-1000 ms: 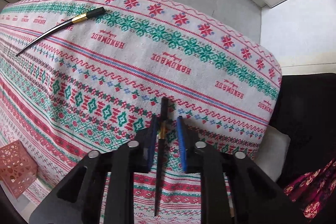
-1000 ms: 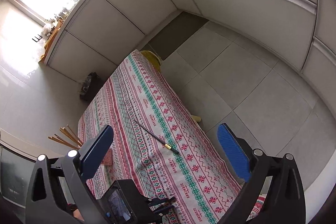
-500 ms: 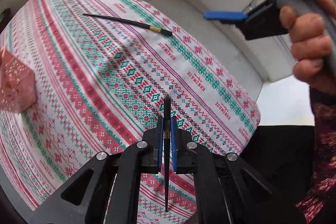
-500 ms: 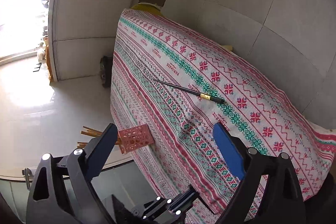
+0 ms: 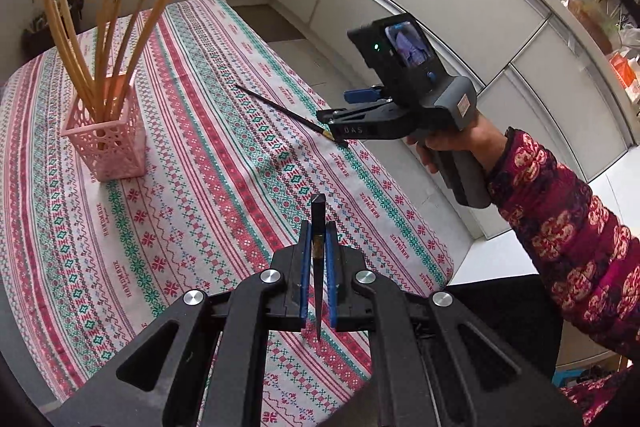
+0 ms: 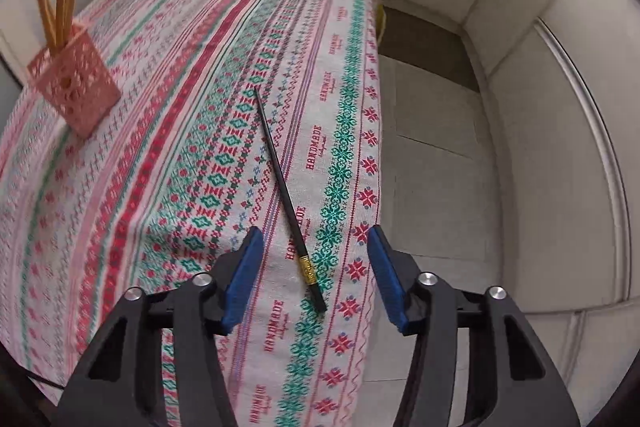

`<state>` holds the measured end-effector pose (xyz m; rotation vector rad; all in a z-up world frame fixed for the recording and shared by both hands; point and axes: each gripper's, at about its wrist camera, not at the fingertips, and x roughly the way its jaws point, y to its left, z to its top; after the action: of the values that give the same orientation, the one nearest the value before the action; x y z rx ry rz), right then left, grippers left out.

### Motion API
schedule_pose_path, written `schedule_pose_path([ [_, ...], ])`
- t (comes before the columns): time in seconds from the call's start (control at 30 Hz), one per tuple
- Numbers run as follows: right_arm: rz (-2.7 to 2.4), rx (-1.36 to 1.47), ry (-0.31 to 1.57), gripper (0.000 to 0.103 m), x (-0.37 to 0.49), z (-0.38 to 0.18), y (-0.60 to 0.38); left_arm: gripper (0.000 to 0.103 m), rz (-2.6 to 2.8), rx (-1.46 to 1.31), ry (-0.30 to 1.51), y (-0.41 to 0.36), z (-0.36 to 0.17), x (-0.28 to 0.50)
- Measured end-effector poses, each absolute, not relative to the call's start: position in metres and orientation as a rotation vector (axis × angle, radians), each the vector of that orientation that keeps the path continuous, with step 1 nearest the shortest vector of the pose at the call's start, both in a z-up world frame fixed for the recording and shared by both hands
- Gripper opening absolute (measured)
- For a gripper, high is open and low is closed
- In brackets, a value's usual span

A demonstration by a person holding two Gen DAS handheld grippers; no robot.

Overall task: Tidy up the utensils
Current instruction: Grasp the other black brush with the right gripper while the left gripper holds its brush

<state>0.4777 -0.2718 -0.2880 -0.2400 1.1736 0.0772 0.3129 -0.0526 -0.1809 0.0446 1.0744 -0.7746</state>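
Black chopsticks, two pieces: one clamped, one loose on the patterned tablecloth [image 5: 192,163].

Left wrist view: left gripper [image 5: 319,247] pressed together on a black chopstick [image 5: 318,227], blunt end pointing forward, raised above the cloth's near edge; pink lattice holder [image 5: 108,147] stands on the cloth, far left of the gripper, filled with upright wooden chopsticks [image 5: 108,27]; second black chopstick [image 5: 280,109] lies flat, well right of the holder, its gold-banded end under the right gripper [image 5: 360,95], held in a hand [image 5: 452,143]. Right wrist view: right gripper [image 6: 316,275] spread wide, blue pads either side of the lying chopstick's [image 6: 286,199] gold-banded end, not touching it; holder [image 6: 76,95] far left.
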Motion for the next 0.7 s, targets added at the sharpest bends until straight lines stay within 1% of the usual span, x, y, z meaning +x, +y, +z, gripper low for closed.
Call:
schedule_pose_path([
  [0.07, 0.137, -0.225, 1.228, 0.039, 0.485, -0.299, -0.282, 0.006, -0.764, 0.040, 1.077, -0.047, -0.182, 0.316],
  [0.13, 0.176, -0.196, 1.254, 0.037, 0.490, -0.306, -0.289, 0.007, -0.754, 0.032, 1.082, -0.042, -0.182, 0.317],
  [0.2, 0.237, -0.154, 1.261, 0.037, 0.490, -0.311, -0.289, 0.007, -0.749, 0.022, 1.083, -0.040, -0.182, 0.319],
  [0.37, 0.258, -0.219, 1.302, 0.036, 0.488, -0.328, -0.274, 0.007, -0.742, 0.019, 1.088, -0.034, -0.178, 0.317],
  [0.53, 0.230, -0.185, 1.254, 0.036, 0.488, -0.319, -0.278, 0.007, -0.741, 0.020, 1.086, -0.035, -0.176, 0.315],
  [0.7, 0.219, -0.214, 1.277, 0.036, 0.493, -0.318, -0.279, 0.007, -0.744, 0.020, 1.079, -0.035, -0.175, 0.315],
])
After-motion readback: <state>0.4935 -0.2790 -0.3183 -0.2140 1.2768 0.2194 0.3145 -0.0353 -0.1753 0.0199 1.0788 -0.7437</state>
